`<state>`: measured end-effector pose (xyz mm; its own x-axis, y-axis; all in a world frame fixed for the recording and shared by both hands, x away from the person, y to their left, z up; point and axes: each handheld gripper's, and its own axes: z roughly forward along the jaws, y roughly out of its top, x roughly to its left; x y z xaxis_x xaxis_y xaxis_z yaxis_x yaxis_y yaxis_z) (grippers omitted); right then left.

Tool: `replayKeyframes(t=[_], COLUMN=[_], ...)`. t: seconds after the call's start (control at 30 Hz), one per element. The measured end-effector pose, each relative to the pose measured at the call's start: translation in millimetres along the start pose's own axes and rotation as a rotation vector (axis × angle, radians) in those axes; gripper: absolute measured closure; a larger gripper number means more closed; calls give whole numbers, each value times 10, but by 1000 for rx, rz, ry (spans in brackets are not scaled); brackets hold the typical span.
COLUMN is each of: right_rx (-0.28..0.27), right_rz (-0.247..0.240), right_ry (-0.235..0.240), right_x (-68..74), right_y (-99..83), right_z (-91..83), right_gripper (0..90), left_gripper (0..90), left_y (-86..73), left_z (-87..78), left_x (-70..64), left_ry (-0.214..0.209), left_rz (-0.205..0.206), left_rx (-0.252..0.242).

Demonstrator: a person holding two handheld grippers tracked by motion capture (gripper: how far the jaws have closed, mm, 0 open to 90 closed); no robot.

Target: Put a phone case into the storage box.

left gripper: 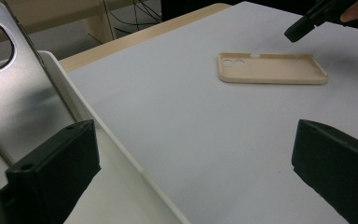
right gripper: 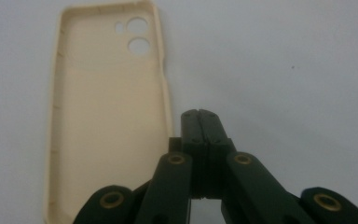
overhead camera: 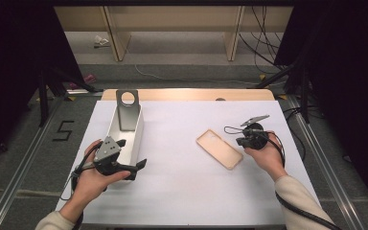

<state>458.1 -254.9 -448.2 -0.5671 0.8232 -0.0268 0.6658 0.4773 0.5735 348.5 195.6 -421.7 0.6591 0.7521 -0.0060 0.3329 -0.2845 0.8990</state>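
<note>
Closest to the lens, my right claw (right gripper: 200, 114) has its two black jaws pressed flat together, holding nothing, just beside the long right edge of the beige phone case (right gripper: 107, 116). Its lower end runs out of the right claw view's frame, and my own linkage covers one corner, so I cannot see that end whole.

From the high view, the phone case (overhead camera: 219, 148) lies open side up on the white desk (overhead camera: 182, 191), right of centre, turned at a slant. My right claw (overhead camera: 242, 142) sits near its upper right end; whether tip and case touch I cannot tell. White desk surface lies bare between the case and the tray, and in front of both toward me. The desk's right edge is not far beyond my right hand (overhead camera: 268, 158).

My left claw (overhead camera: 141, 164) is spread wide, gripping nothing, well apart from the case. One jaw hangs over the white tray (overhead camera: 136, 139), whose near end my left hand (overhead camera: 93, 179) hides. A grey metal plate with a round hole (overhead camera: 127, 109) stands leaning in the tray's far end; in the left claw view it is cut off at the frame.
</note>
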Motion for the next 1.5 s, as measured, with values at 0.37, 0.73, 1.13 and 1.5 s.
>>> replayKeyframes(t=[0.37,0.73,1.13,1.5], right_rx=[118,185,233,239], right_rz=[-13,-36,-125,-155], right_ry=[1,58,123,148], right_x=[47,217,623,744], right_y=[-31,-37,-7,13], right_z=[87,132,125,136], right_gripper=[900,900,900,900], left_gripper=[4,5,5,4], left_y=[4,9,8,9], left_z=[-4,-7,-4,-4], left_x=[-4,-7,-10,-9], left_ry=[3,2,-2,-2], left_rz=[4,5,7,7], left_rx=[1,-1,0,0])
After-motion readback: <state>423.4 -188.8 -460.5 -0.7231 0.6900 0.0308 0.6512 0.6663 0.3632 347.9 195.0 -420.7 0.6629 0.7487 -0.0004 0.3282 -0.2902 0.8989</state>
